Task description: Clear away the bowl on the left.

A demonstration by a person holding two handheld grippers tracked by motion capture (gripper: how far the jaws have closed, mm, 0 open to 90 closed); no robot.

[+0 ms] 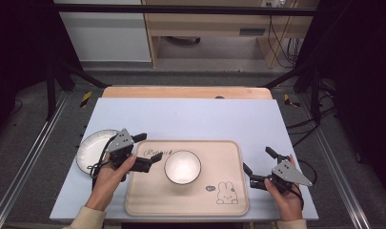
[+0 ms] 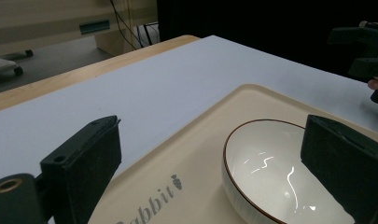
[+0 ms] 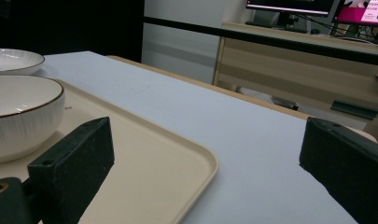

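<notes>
matte black left gripper [image 1: 149,149] gapes beside round, ribbed, glossy bowl [image 1: 182,167].

The high view looks forward and down from above the person's side, taking in the whole tabletop [image 1: 190,114] from some way off. The left gripper view sits low and close over the tray [image 2: 196,154], facing across the bowl [image 2: 270,177]. The right gripper view, also low and close, faces along the tray's edge [image 3: 196,158]. All three share the tray and bowl [image 3: 23,112].
</notes>
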